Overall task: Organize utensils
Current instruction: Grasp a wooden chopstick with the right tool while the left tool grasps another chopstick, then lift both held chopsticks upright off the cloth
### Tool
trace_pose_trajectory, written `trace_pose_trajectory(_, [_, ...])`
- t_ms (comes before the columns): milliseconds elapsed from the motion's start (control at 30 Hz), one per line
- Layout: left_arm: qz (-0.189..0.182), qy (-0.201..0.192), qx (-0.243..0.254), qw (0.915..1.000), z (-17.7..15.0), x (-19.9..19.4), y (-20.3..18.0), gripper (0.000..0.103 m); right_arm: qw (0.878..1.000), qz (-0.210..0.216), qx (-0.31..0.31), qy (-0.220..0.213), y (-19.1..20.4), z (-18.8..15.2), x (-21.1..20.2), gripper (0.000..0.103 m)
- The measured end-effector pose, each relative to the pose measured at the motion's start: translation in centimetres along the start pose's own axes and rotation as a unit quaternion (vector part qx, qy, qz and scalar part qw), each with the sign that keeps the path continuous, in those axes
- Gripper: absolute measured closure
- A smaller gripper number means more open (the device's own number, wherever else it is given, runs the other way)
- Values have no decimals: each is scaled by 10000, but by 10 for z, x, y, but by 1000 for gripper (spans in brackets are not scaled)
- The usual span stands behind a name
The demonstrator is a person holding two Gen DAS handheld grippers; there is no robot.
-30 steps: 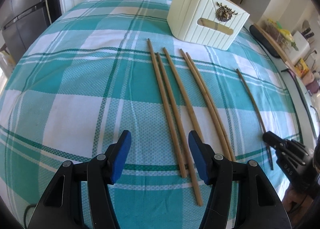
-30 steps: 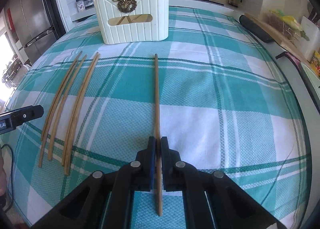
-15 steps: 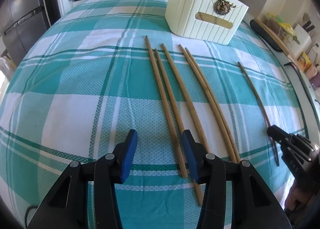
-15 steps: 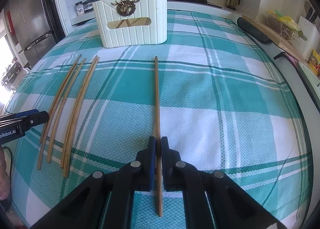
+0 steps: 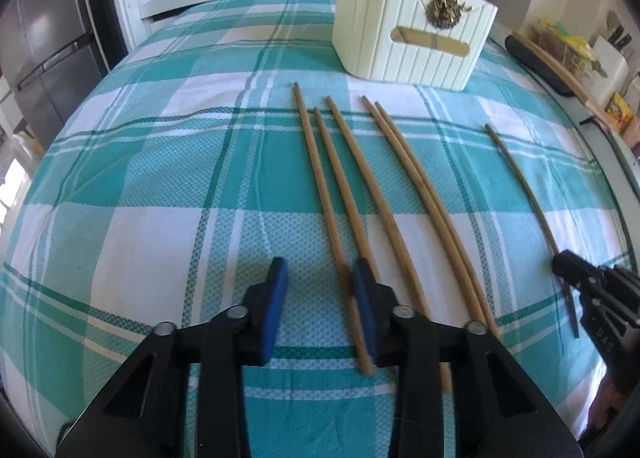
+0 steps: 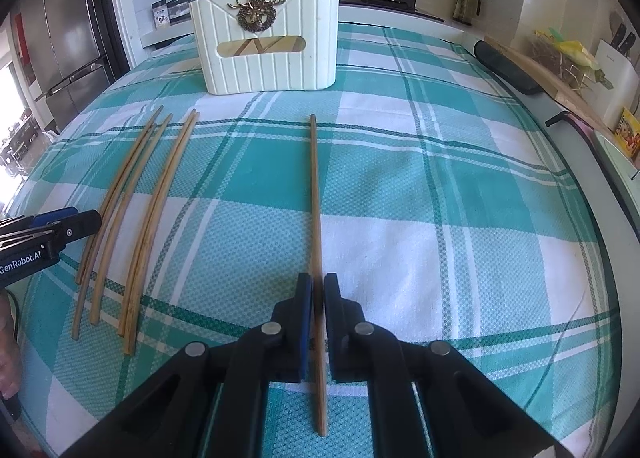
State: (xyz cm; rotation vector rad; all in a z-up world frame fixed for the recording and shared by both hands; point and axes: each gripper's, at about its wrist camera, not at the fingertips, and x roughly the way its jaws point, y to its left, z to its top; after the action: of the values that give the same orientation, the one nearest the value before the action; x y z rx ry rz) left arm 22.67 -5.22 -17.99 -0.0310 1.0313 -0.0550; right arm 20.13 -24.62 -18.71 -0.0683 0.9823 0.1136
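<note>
Right wrist view is showing the right gripper (image 6: 318, 290) pinching a lone chopstick (image 6: 315, 198) lying on the checked teal cloth (image 6: 440, 218), and the slotted cream holder (image 6: 266, 58) face-on. Left wrist view is revealing the left gripper (image 5: 320, 282), its jaws just narrowing around one slim, round wooden chopstick (image 5: 328, 210) of five, not yet gripping it.

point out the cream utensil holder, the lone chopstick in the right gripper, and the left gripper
cream utensil holder (image 6: 264, 54): right wrist view, ribbed front wall.
lone chopstick (image 6: 314, 194): right wrist view, mid shaft ahead of the shut pads.
left gripper (image 5: 320, 290): left wrist view, gap between the blue fingertips, a chopstick there.
</note>
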Motion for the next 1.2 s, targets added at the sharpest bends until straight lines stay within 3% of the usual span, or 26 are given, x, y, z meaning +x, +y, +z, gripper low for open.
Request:
trace_pose_trajectory(100, [27, -63, 138, 9999, -2, -2, -2, 96, 10000, 12, -54, 16, 0, 0, 0, 97])
trace_pose_trajectory(200, [-24, -29, 101, 9999, -5, -4, 3, 98, 10000, 35, 48, 32, -5, 0, -1, 98])
trace_pose_trajectory(500, [-180, 308, 204, 9992, -38, -28, 32, 97, 9979, 259, 354, 486, -29, -22, -20, 98])
trace_pose_trajectory(533, [-200, 346, 230, 9989, -39, -29, 33, 96, 9970, 296, 414, 578, -32, -24, -22, 98])
trace_pose_trajectory(567, [-237, 380, 239, 9987, -38, -29, 36, 87, 9964, 326, 405, 667, -34, -25, -23, 97])
trace_pose_trajectory(600, [-309, 395, 222, 9985, -34, -30, 39, 71, 9963, 356, 390, 678, -34, -24, -25, 95])
trace_pose_trajectory(633, [-385, 367, 191, 9984, -29, -30, 43, 64, 9963, 379, 395, 664, -35, -22, -25, 94])
trace_pose_trajectory(667, [-413, 327, 167, 9985, -25, -29, 46, 57, 9962, 422, 410, 644, -37, -19, -25, 87])
trace_pose_trajectory(733, [-469, 377, 193, 9980, -14, -25, 52, 57, 9961, 480, 384, 630, -39, -11, -22, 78])
trace_pose_trajectory(833, [-598, 593, 281, 9960, 2, -13, 57, 57, 9963, 480, 74, 713, -34, 3, -12, 78])
trace_pose_trajectory(1033, [-522, 799, 704, 9929, 29, 15, 49, 57, 9943, 459, -304, 917, -26, 24, 10, 78])
trace_pose_trajectory(1200, [-257, 815, 984, 9915, 66, 38, 36, 70, 9933, 490, -484, 926, -21, 51, 29, 78])
